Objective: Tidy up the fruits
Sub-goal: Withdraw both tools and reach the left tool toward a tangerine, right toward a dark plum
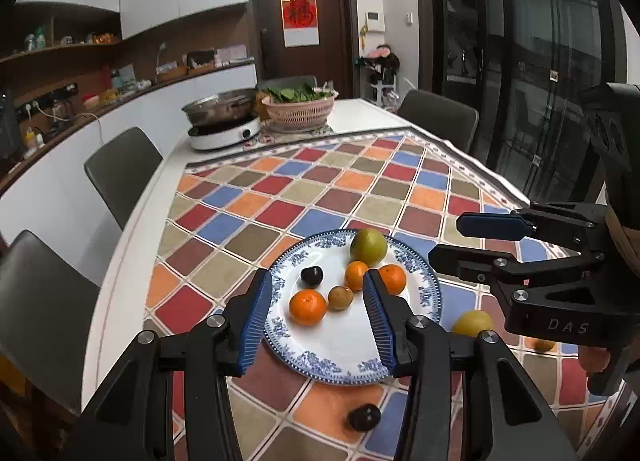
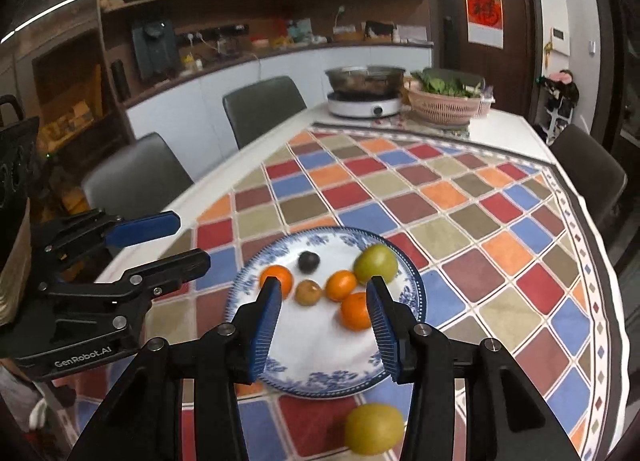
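Note:
A blue-and-white plate point(image 1: 344, 357) point(image 2: 320, 365) sits on the checkered tablecloth. It holds three oranges point(image 1: 307, 306), a green fruit point(image 1: 368, 244) point(image 2: 375, 263), a dark plum point(image 1: 311, 276) point(image 2: 308, 261) and a small brown fruit point(image 1: 340, 297) point(image 2: 308, 292). Off the plate lie a yellow fruit point(image 1: 473, 323) point(image 2: 374, 428), another dark plum point(image 1: 363, 416) and a small fruit point(image 1: 544, 345) at the right. My left gripper point(image 1: 318, 317) is open above the plate's near side, empty. My right gripper point(image 2: 324, 321) is open above the plate, empty; it also shows in the left wrist view point(image 1: 448, 241).
A hotpot on an induction cooker point(image 1: 224, 125) point(image 2: 366, 95) and a pink basket of greens point(image 1: 300, 103) point(image 2: 448, 101) stand at the table's far end. Grey chairs point(image 1: 120, 169) point(image 2: 264, 105) line the table's sides. A counter runs behind on the left.

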A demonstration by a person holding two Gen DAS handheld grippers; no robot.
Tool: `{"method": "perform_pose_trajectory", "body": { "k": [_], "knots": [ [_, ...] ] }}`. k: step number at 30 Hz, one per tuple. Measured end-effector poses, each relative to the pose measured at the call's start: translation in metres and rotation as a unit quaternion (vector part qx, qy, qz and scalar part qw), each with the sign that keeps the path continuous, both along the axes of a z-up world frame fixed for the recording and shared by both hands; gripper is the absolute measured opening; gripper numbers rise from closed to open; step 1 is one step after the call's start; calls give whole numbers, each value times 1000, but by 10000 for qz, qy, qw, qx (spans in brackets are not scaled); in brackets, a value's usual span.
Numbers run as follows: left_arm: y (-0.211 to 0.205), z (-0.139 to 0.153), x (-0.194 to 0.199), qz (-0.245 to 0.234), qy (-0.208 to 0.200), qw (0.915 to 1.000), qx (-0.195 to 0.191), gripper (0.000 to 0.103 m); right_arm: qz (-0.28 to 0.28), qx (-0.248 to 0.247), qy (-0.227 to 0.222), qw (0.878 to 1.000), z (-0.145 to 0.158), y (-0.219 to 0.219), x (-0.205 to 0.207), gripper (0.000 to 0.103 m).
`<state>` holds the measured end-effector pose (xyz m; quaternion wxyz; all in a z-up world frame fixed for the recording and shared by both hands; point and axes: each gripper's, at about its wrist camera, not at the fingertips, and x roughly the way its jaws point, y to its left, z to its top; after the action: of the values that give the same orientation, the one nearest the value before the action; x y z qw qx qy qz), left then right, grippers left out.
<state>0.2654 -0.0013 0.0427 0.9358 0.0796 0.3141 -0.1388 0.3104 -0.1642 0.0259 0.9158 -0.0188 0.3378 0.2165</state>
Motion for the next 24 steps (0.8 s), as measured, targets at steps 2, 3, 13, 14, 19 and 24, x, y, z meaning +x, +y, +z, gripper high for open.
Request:
{"method": "perform_pose_trajectory", "body": {
  "k": [2,3,13,14,19,24],
  "knots": [
    [3,7,-12,19,-85,10000,10,48,12,-1,-119,9999,8,2,-12,45],
    [4,10,-18,44,-126,9999,28,49,19,-8,-167,9999,11,4,-18,46],
    [27,13,-74,385,-195,9990,125,55,273,-126,-311,9991,17,26,-68,52],
    [31,11,-81,425,-157,9989,116,55,294,-143,-307,9990,17,27,-72,52],
    [43,1,-106,591,-5,9982,48,56,464,-207,-212,9985,8,39,-92,52],
    [53,-12,-124,730,189,9971,-130,57,607,-251,-125,9978,0,50,-108,53]
  ]
}}
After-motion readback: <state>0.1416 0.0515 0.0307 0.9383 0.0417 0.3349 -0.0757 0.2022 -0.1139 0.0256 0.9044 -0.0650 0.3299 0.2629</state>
